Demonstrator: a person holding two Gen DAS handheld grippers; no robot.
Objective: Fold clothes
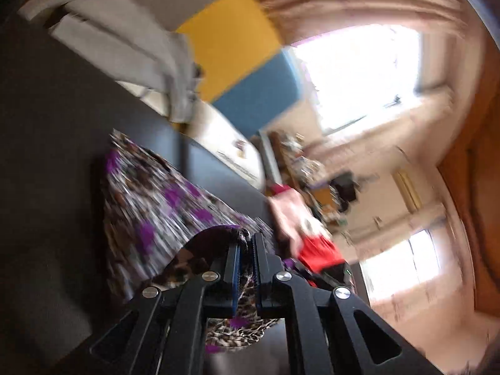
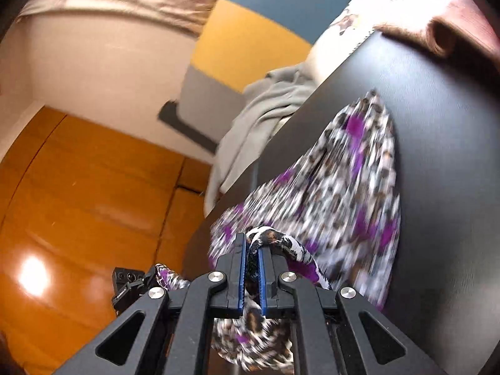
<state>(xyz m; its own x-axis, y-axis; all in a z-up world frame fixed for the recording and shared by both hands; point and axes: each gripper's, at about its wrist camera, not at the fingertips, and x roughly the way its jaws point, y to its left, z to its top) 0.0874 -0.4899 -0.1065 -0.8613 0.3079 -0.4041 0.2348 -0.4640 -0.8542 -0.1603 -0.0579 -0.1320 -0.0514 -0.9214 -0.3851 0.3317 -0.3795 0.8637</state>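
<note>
Left gripper [image 1: 248,242] and right gripper [image 2: 252,245], each pinching an edge of the purple-and-leopard-print garment [image 2: 350,181], its far end on the dark table [image 2: 437,118].

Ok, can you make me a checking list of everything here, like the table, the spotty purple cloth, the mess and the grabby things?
Surface: dark table, mostly bare.
Job's things: leopard-and-purple patterned garment, partly lying on the table, blurred.
Clutter: pinkish cloth at the table's far corner; grey cloth beyond the table's edge.
Grippers: left tool shut on a garment edge; right tool shut on another bunched edge.
Cables: nothing seen.
Surroundings: yellow, blue and grey wall panels, orange wooden floor, bright windows, cluttered shelves.
</note>
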